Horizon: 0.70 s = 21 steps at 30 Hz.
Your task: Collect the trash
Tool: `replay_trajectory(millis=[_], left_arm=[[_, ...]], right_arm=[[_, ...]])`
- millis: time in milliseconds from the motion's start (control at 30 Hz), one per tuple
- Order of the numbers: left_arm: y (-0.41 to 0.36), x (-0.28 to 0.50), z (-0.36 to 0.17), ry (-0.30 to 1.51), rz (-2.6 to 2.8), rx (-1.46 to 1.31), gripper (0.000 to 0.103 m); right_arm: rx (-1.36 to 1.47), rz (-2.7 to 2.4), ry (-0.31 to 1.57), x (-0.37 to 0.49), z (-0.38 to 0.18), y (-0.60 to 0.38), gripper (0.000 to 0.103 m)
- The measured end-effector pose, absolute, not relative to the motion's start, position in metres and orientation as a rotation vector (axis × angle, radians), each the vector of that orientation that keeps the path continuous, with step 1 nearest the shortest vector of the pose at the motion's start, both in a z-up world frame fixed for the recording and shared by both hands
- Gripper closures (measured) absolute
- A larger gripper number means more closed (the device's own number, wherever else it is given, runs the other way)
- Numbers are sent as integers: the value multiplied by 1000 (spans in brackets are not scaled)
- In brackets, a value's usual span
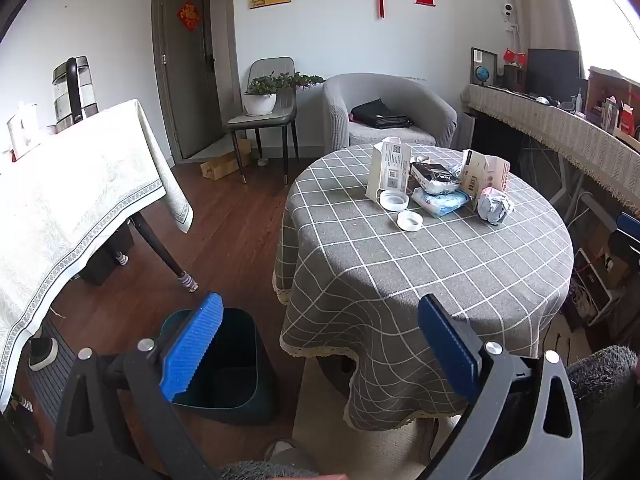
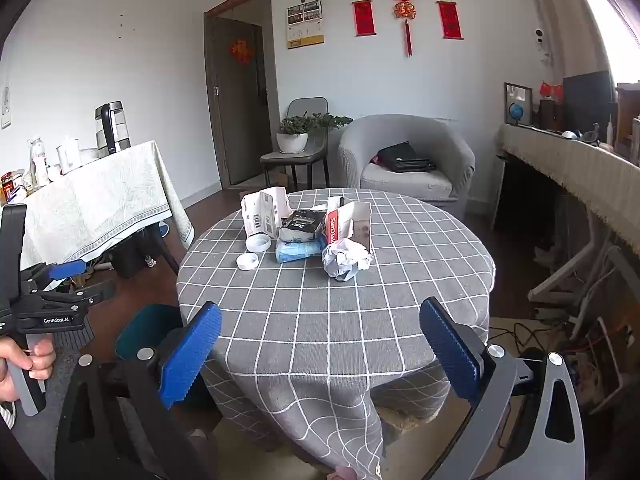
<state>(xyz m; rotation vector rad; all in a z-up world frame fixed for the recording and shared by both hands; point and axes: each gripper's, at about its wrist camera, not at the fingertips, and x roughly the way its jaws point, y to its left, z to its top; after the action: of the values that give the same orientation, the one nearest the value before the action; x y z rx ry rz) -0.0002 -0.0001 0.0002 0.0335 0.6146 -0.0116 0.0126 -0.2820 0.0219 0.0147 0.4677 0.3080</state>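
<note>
Trash lies on a round table with a grey checked cloth (image 1: 420,272) (image 2: 320,312): a crumpled paper ball (image 1: 494,208) (image 2: 346,259), a blue-white packet (image 1: 440,201) (image 2: 298,251), a black packet (image 1: 436,176) (image 2: 302,222), opened cartons (image 1: 390,171) (image 2: 352,220), and two white lids (image 1: 410,221) (image 2: 248,261). A dark teal bin (image 1: 224,360) (image 2: 148,332) stands on the floor left of the table. My left gripper (image 1: 320,348) is open and empty, above the bin and table edge. My right gripper (image 2: 320,352) is open and empty, short of the table's near edge.
A second table with a pale cloth (image 1: 72,200) (image 2: 100,196) holds a kettle at the left. A grey armchair (image 1: 384,112) (image 2: 404,156) and a chair with a plant stand behind. A long covered bench (image 1: 560,128) and cables lie on the right.
</note>
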Motion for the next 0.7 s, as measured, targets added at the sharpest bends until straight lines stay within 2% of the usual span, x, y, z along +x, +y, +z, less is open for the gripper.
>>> replay_trajectory(millis=[700], left_arm=[[-4, 1, -5, 629, -6, 67, 4]], right_arm=[[4, 305, 462, 14, 19, -281, 3]])
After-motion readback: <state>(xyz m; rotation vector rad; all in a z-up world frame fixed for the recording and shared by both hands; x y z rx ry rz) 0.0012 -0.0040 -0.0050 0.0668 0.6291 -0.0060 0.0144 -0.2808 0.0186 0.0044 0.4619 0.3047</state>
